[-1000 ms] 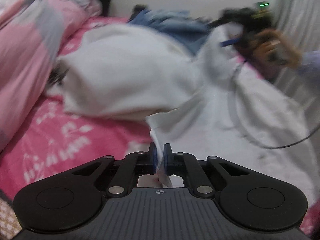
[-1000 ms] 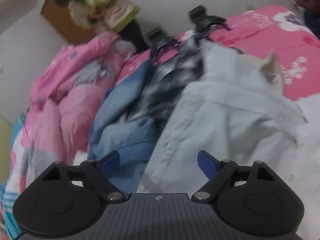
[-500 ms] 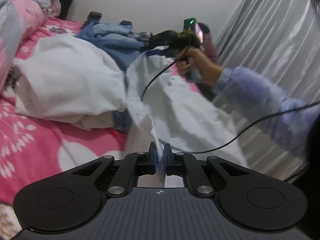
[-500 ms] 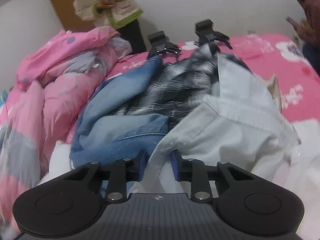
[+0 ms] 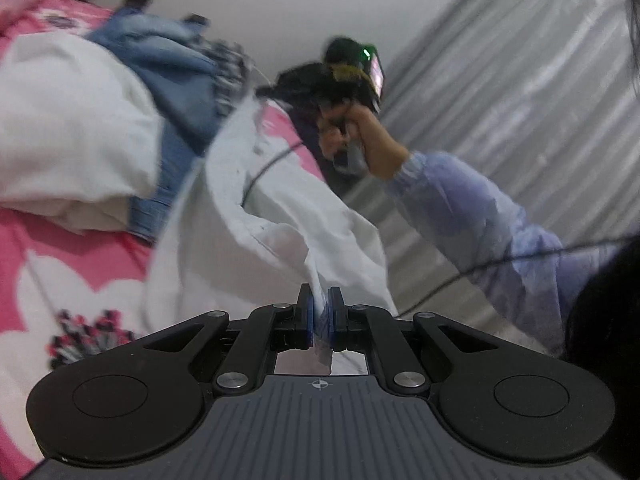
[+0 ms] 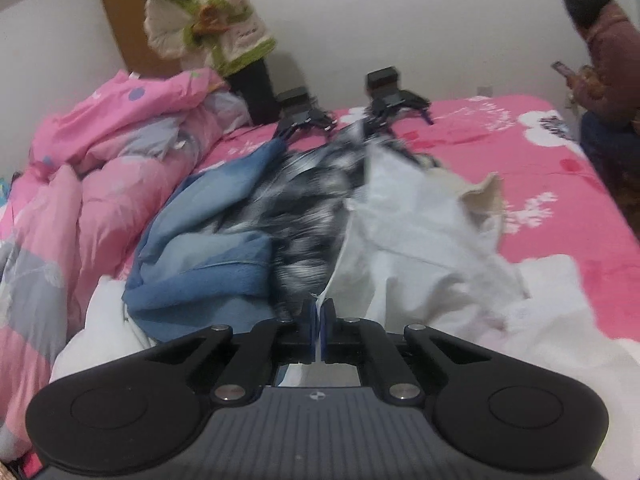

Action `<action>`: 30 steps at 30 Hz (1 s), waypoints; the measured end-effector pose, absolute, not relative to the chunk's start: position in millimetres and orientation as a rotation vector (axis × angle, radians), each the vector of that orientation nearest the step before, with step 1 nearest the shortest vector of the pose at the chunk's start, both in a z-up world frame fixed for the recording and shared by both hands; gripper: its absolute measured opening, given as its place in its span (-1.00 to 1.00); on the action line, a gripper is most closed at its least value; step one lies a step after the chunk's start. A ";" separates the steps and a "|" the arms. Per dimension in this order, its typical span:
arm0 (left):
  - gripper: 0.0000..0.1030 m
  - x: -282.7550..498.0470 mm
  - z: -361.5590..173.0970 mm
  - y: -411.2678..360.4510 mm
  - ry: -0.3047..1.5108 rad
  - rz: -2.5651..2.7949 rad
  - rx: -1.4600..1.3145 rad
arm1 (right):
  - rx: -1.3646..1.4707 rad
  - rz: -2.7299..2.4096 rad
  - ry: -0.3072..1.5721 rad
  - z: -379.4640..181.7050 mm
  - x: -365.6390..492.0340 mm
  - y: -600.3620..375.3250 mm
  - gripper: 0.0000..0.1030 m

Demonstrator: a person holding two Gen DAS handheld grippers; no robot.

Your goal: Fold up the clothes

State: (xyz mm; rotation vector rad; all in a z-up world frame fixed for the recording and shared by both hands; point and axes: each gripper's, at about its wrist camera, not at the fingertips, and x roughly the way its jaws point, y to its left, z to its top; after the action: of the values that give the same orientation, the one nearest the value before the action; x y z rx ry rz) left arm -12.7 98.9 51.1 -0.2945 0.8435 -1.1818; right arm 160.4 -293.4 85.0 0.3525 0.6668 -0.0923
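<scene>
Left gripper (image 5: 319, 306) clamped on white shirt (image 5: 280, 216) edge; right gripper (image 6: 319, 316) jaws just closing, now pinching its far edge.

a pink floral bedsheet (image 6: 500, 140) covers the bed. at nine o'clock in the right wrist view a pink and grey quilt (image 6: 100, 184) lies bunched. at eleven o'clock a person in a cream and green coat (image 6: 212, 28) stands before a brown door (image 6: 120, 36). at two o'clock a seated person in a dark pink jacket (image 6: 604, 52) holds what looks like a phone (image 6: 562, 69). two spare black grippers (image 6: 392, 100) rest on the sheet at twelve o'clock. in the left wrist view, a silvery curtain (image 5: 520, 80) hangs at two o'clock.
</scene>
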 end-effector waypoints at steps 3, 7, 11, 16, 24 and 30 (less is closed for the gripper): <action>-0.91 -18.6 50.5 83.6 0.863 -1.262 -0.276 | 0.354 -0.117 0.652 93.6 138.6 -313.0 -0.96; -0.91 -18.9 33.7 56.4 0.921 -1.336 -0.282 | 0.358 -0.162 0.658 93.7 116.0 -340.0 -0.96; -0.91 -25.0 15.0 16.0 0.976 -1.414 -0.230 | 0.336 -0.205 0.662 85.3 102.1 -360.8 -0.95; -0.84 -39.9 -16.1 -41.5 1.078 -1.499 -0.013 | 0.384 -0.261 0.724 60.0 90.5 -391.5 -0.84; -0.14 -57.0 -47.0 -67.2 1.216 -1.404 0.305 | 0.389 -0.183 0.787 62.1 17.4 -413.5 -0.28; -0.13 -52.0 -36.6 -52.6 1.203 -1.373 0.260 | 0.316 -0.190 0.764 115.6 -76.3 -416.9 -0.16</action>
State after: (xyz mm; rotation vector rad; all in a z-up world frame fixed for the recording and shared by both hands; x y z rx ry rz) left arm -52.0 -52.6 -36.6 0.2596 1.2032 -1.3730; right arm -76.3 -416.9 115.6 0.3157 0.7640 -0.1901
